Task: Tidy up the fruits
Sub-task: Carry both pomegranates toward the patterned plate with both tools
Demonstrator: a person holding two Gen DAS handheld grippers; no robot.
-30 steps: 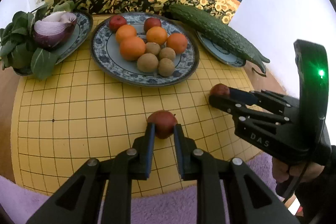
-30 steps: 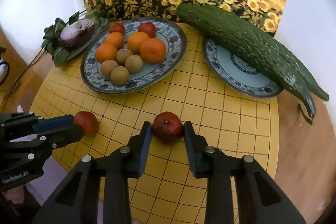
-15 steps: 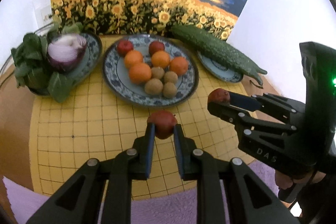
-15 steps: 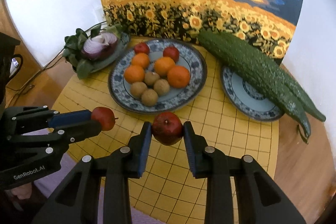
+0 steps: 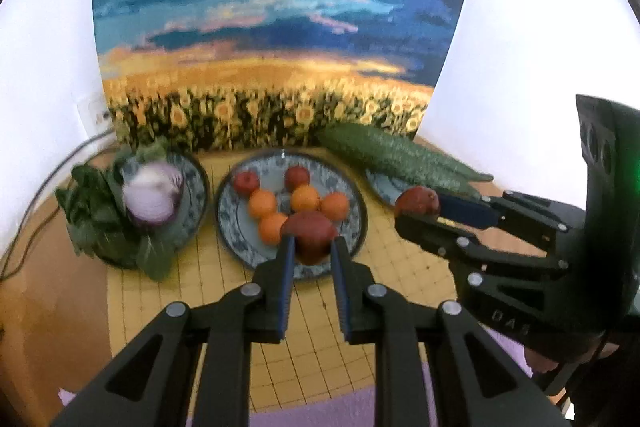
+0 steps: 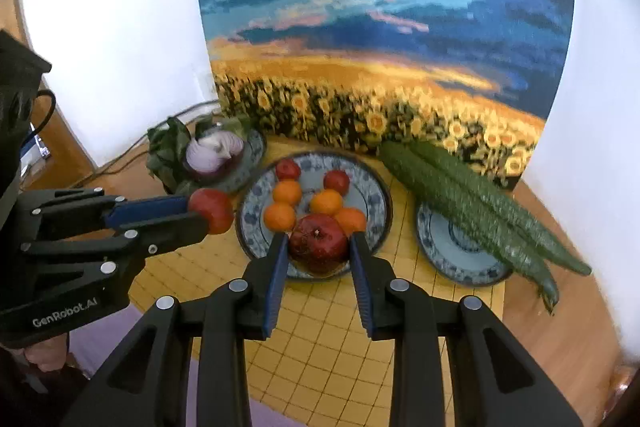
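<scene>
A small dark-red round fruit (image 5: 310,235) is clamped between the blue-padded fingers of the left gripper (image 5: 312,247), held in the air in front of the large blue-and-white patterned plate (image 5: 240,239). A second dark-red round fruit with a stem dimple (image 6: 319,242) is pinched the same way by the right gripper (image 6: 318,251), also raised above the near rim of that plate. Seen from each wrist camera, the other gripper and its fruit sit off to the side, the two fruits apart from each other.

On the plate lie four orange citrus fruits (image 6: 286,191) and two small red fruits (image 6: 288,169) toward its far side. To its left a smaller patterned dish (image 5: 196,183) carries a halved purple onion (image 5: 152,195) and dark leafy greens (image 5: 100,215). To the right two long bumpy green cucumbers (image 6: 472,203) rest across another blue-and-white dish (image 6: 448,251). Everything stands on a yellow gridded board (image 6: 320,339) before a sunflower-field painting (image 6: 376,27).
</scene>
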